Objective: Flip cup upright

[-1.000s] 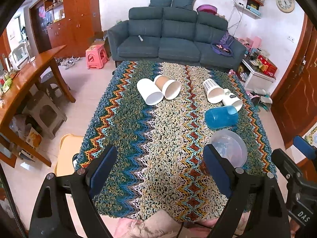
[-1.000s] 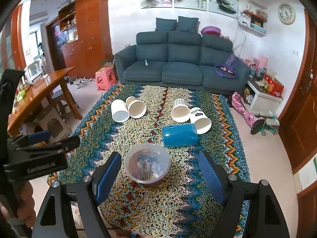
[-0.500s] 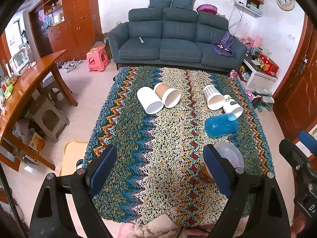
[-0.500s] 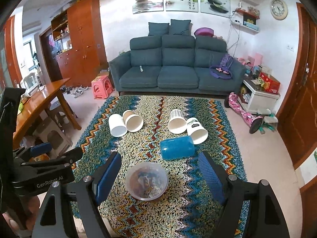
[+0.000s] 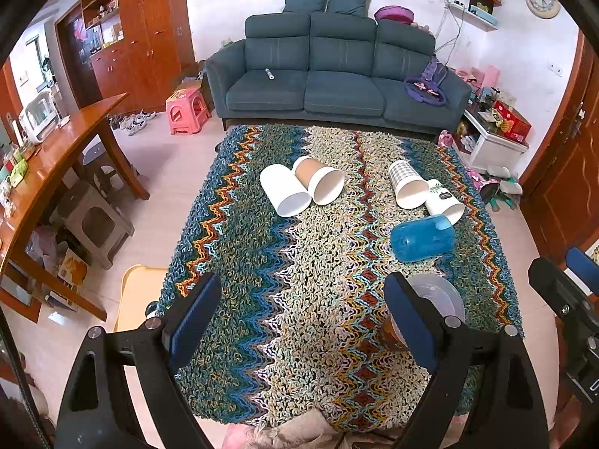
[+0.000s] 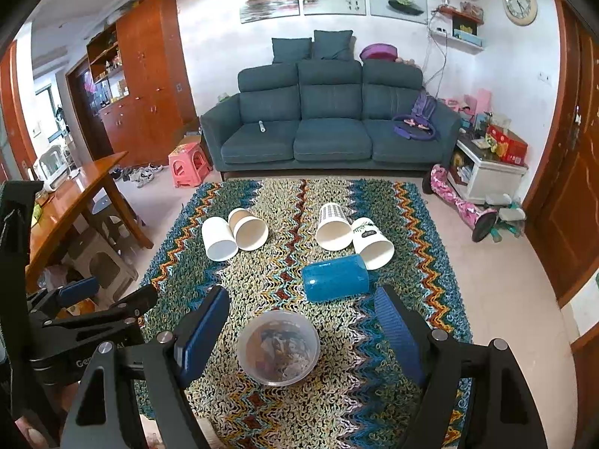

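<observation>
We log a table under a zigzag-knit cloth (image 6: pixel 337 404) filling the foreground of both wrist views, with a dark teal sofa (image 6: pixel 329 127) against the far wall beyond it.

On the cloth, six cups. The clear plastic cup (image 6: pixel 277 347) stands upright near the close edge, mouth up, brownish contents visible inside. In the left wrist view its rim (image 5: pixel 441 295) shows behind that gripper's right finger.

Just beyond it a blue cup (image 6: pixel 335 277) lies on its side, axis roughly left-right. Touching its far right end lies a white leaf-print cup (image 6: pixel 372 243), mouth toward us, and beside that a checked paper cup (image 6: pixel 333 224), also tipped over. Well apart to the left, a plain white cup (image 6: pixel 219 239) and a brown-sleeved cup (image 6: pixel 249 229) lie side by side, touching.

Right gripper (image 6: pixel 299 331): jaws spread wide, empty, blue pads flanking the clear cup without touching it.

Left gripper (image 5: pixel 303 318): jaws likewise released, nothing between them but cloth. We also see it at the left edge of the right wrist view (image 6: pixel 108 293).
</observation>
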`<action>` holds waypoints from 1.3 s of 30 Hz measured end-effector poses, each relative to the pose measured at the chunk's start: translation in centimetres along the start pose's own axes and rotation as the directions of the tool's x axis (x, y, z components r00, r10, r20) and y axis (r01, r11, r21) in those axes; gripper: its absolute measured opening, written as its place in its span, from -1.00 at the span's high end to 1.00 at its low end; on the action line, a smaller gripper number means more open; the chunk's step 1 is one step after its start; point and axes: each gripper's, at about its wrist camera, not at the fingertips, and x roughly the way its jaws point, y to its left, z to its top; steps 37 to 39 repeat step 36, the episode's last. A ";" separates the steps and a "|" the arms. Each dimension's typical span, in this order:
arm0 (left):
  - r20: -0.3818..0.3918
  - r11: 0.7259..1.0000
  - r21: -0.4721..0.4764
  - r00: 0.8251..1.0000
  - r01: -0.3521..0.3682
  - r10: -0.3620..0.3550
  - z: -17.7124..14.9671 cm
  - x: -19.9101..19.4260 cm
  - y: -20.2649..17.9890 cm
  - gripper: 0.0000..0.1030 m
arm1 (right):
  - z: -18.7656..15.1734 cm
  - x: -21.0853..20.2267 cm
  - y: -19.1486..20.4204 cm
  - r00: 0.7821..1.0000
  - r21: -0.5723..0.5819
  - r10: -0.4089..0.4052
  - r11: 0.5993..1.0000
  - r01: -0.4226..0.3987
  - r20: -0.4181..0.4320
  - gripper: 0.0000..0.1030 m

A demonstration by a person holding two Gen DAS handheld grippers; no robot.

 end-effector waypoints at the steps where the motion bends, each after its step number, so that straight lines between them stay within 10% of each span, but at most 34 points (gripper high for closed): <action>1: -0.001 1.000 -0.002 1.000 -0.001 0.001 -0.1 0.0 0.1 -0.76 | -0.1 0.2 0.0 1.000 0.003 0.001 1.000 -0.001 -0.007 -0.56; 39: -0.035 1.000 0.001 0.999 -0.002 0.002 -0.8 0.9 0.6 -0.76 | -0.9 1.9 0.0 0.997 0.017 -0.020 1.000 0.022 -0.078 -0.56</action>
